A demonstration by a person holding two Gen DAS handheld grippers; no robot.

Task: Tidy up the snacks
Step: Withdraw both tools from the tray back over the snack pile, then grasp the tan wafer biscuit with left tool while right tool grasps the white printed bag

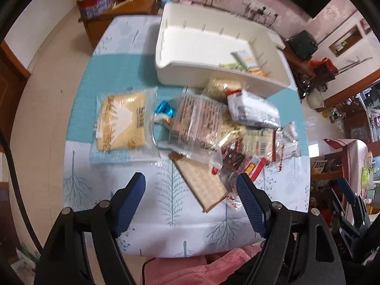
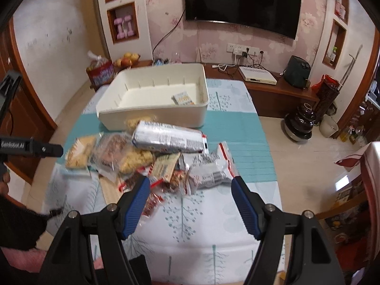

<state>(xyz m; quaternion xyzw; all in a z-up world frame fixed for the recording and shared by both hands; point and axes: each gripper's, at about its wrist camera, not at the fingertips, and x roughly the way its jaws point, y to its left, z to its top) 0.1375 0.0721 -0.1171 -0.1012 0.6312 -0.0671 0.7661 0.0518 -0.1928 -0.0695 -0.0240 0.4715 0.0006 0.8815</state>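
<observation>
Between the spread, empty jaws of the left gripper lies only the tree-printed cloth of the desk and the near corner of a flat tan wafer pack; the right gripper also stands released, with the near edge of the snack pile showing in its gap. The left wrist view looks steeply down and shows what the other hides: a clear bag of pale biscuits lying apart at the pile's left, a blue-foil sweet beside it, and green and orange packets next to the small pack in the white bin. The right wrist view is shallower and gives the room: a wall television, a fruit bowl, and the left gripper's black body at the frame's left edge. The snacks are crinkled wrappers, silver, clear and red-edged, heaped just before the bin.
</observation>
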